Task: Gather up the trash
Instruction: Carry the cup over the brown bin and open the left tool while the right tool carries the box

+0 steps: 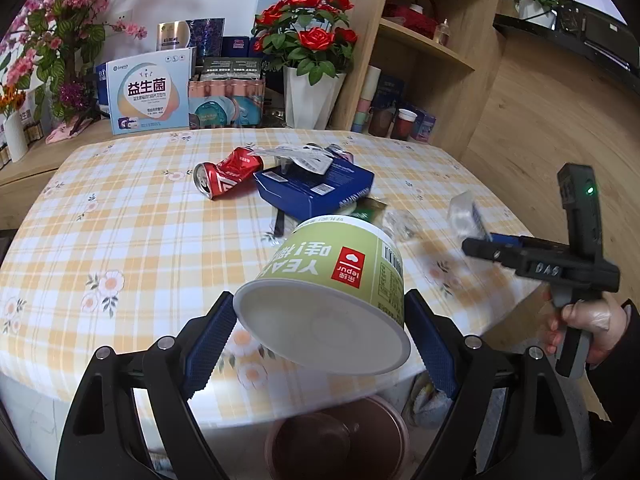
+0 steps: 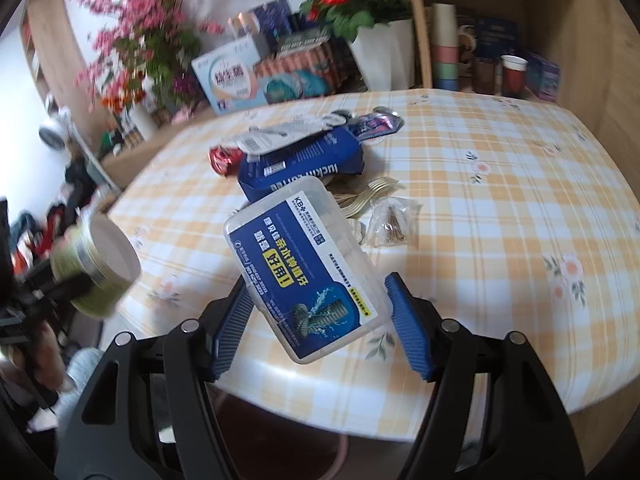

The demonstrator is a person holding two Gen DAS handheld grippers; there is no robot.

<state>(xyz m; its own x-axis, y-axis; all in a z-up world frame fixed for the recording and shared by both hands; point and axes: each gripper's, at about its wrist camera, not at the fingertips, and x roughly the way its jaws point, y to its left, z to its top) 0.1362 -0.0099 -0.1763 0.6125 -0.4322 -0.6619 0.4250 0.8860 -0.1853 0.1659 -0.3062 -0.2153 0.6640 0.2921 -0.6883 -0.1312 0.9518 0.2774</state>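
Note:
My left gripper (image 1: 320, 300) is shut on a green paper tub (image 1: 336, 276), tilted with its white base toward me, over the table's near edge. My right gripper (image 2: 319, 280) is shut on a clear plastic box with a blue label (image 2: 308, 268), lifted and slanted above the checked tablecloth (image 2: 500, 208). On the table lie a crushed red can (image 1: 228, 176), a blue carton (image 1: 316, 188) under white wrappers (image 1: 296, 154), plastic forks (image 2: 368, 196) and a small clear bag (image 2: 392, 222). Below the table edge stands a dark brown bin (image 1: 340, 440).
A white vase of red roses (image 1: 312, 96), product boxes (image 1: 150, 92) and pink flowers (image 1: 60, 40) line the back of the table. A wooden shelf with cups (image 1: 400, 120) rises at the back right. A person's hand (image 1: 588, 320) grips the right tool's handle.

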